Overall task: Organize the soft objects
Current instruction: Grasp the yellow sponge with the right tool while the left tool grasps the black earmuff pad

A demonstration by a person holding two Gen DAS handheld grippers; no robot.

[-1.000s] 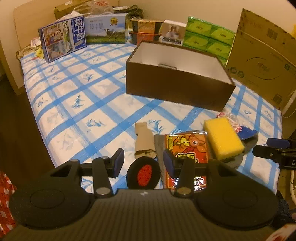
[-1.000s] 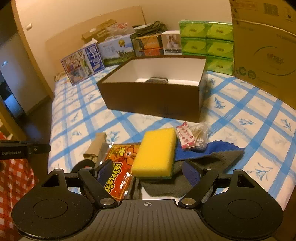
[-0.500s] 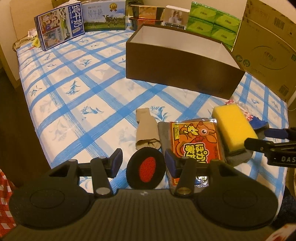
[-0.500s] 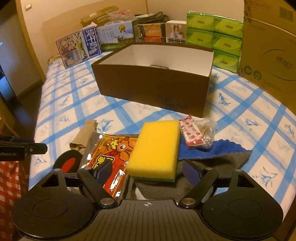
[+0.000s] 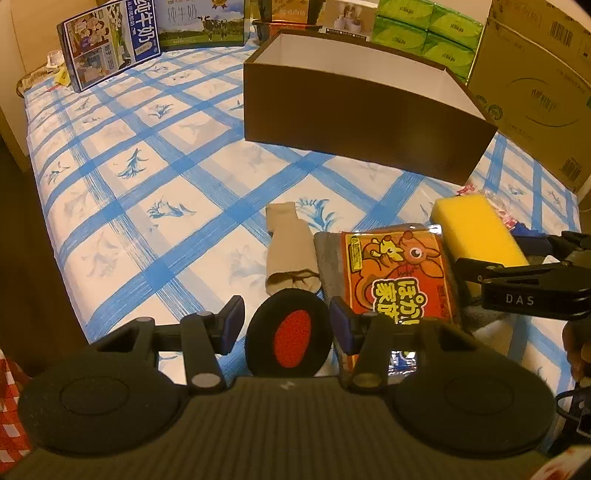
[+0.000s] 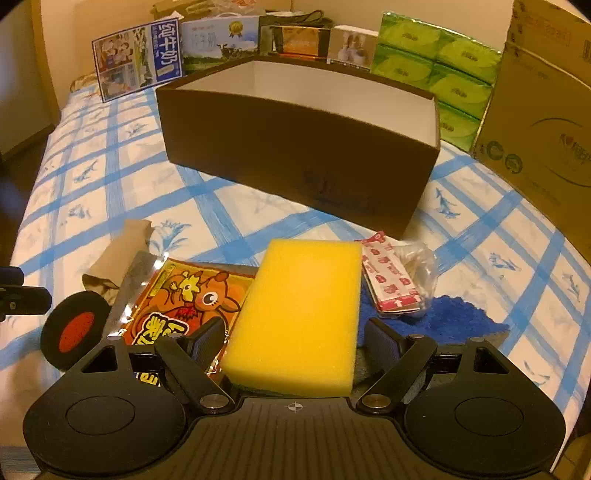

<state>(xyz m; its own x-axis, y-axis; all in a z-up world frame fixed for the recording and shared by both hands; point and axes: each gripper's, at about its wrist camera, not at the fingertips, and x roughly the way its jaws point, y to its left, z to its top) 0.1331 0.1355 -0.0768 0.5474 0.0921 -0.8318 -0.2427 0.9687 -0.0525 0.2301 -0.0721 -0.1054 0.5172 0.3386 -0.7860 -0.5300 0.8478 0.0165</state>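
A black round ear pad (image 5: 291,339) with a red centre lies on the blue-checked bed sheet (image 5: 155,192). My left gripper (image 5: 286,325) is open and hovers close over it, one fingertip on either side. A yellow sponge (image 6: 299,317) rests on a grey cloth (image 5: 328,258). My right gripper (image 6: 293,339) is open and its blue pads flank the sponge's near end without squeezing it. Its fingers (image 5: 517,291) also show in the left wrist view, at the sponge (image 5: 476,229). An orange heat pack (image 5: 399,273) and a beige sock (image 5: 288,254) lie between the two.
An open brown box (image 5: 362,110) with a white inside stands behind the pile. A blue cloth (image 6: 450,321) and a red-patterned packet (image 6: 391,284) lie right of the sponge. Milk cartons (image 5: 110,44), green tissue packs (image 5: 424,33) and a cardboard box (image 5: 535,92) line the back. The bed's edge drops off at the left.
Both grippers have sunk closer to the bed. The ear pad and the sponge now look larger between the fingers. Nothing on the bed has shifted.
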